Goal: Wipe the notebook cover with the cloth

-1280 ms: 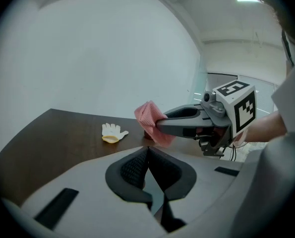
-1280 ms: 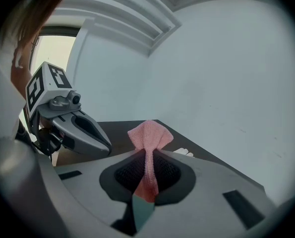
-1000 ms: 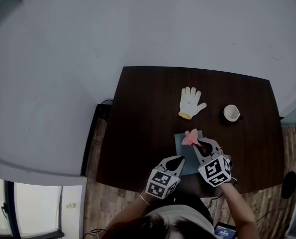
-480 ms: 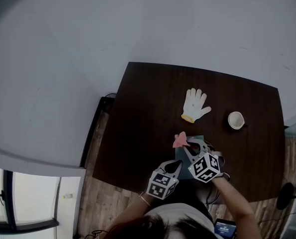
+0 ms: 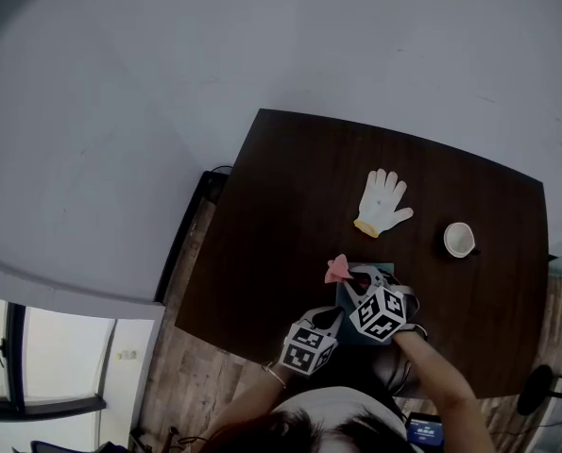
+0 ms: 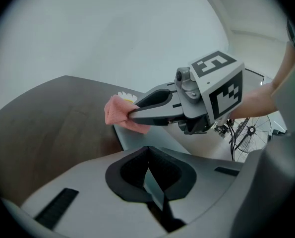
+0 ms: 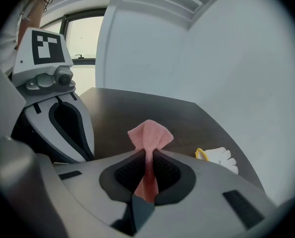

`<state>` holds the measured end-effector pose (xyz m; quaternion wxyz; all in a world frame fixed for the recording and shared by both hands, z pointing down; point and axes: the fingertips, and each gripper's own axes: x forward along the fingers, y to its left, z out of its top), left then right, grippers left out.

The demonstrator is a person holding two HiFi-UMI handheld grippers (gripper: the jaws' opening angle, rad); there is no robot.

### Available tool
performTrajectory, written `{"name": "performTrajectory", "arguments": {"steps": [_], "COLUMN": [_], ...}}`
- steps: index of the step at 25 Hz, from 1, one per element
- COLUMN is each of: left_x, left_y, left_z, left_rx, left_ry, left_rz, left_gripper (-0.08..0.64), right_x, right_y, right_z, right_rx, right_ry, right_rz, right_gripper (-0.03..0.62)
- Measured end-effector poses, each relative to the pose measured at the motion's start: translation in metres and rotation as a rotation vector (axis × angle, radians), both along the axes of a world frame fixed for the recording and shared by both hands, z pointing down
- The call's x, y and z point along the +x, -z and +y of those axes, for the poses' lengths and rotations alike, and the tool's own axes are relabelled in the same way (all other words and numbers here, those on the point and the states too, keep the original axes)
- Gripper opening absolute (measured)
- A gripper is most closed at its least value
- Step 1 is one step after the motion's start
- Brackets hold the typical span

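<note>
The right gripper's (image 7: 147, 157) jaws were pinching a pink knitted cloth (image 7: 148, 134). A narrow strip of it ran down between the dark pads, and the loose end fanned out above the tips. In the left gripper view, that bunched end hung at the left edge of a flat grey-teal notebook (image 6: 137, 143). It was right at the cover's corner, but we could not tell whether cloth and cover touched.

The left gripper's (image 6: 148, 168) jaws were pressed together, pad against pad. They pointed across the notebook from its near side, towards the right gripper.

In the head view both grippers sat low in the middle of the frame with their marker cubes side by side. The notebook was mostly covered by the right one, and the cloth showed as a small pink tuft just up and left of it.

The notebook lay near the front edge of a dark brown wooden tabletop (image 5: 290, 206). Further back, in the upper right of the frame, a white cotton work glove with a yellow cuff (image 5: 383, 201) lay flat with its fingers spread. To its right, well apart from it, stood a small white cup (image 5: 459, 240).

A pale grey wall filled the upper part of the frame, and wood-plank flooring (image 5: 197, 376) showed to the left of the tabletop.
</note>
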<state>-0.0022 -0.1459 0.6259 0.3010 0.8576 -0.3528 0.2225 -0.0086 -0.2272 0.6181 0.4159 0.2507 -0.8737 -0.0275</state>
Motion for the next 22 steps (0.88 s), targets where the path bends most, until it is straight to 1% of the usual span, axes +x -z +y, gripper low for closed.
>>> {"name": "performTrajectory", "arguments": {"steps": [5, 11, 22], "left_x": [0.001, -0.002, -0.001], "left_y": [-0.013, -0.027, -0.03], "left_z": [0.002, 0.007, 0.008], "left_rx": [-0.051, -0.11, -0.131], "left_ry": [0.004, 0.008, 0.027], "left_rz": [-0.008, -0.032, -0.035], "left_gripper": [0.018, 0.018, 0.018], "right_x": [-0.004, -0.008, 0.004], "right_y": [-0.02, -0.035, -0.04], "right_z": [-0.004, -0.007, -0.006], "right_rx": [-0.044, -0.096, -0.146], "right_ry": [0.013, -0.017, -0.054], "right_rz": [0.031, 0.054, 0.056], "right_gripper": [0.044, 0.041, 0.04]}}
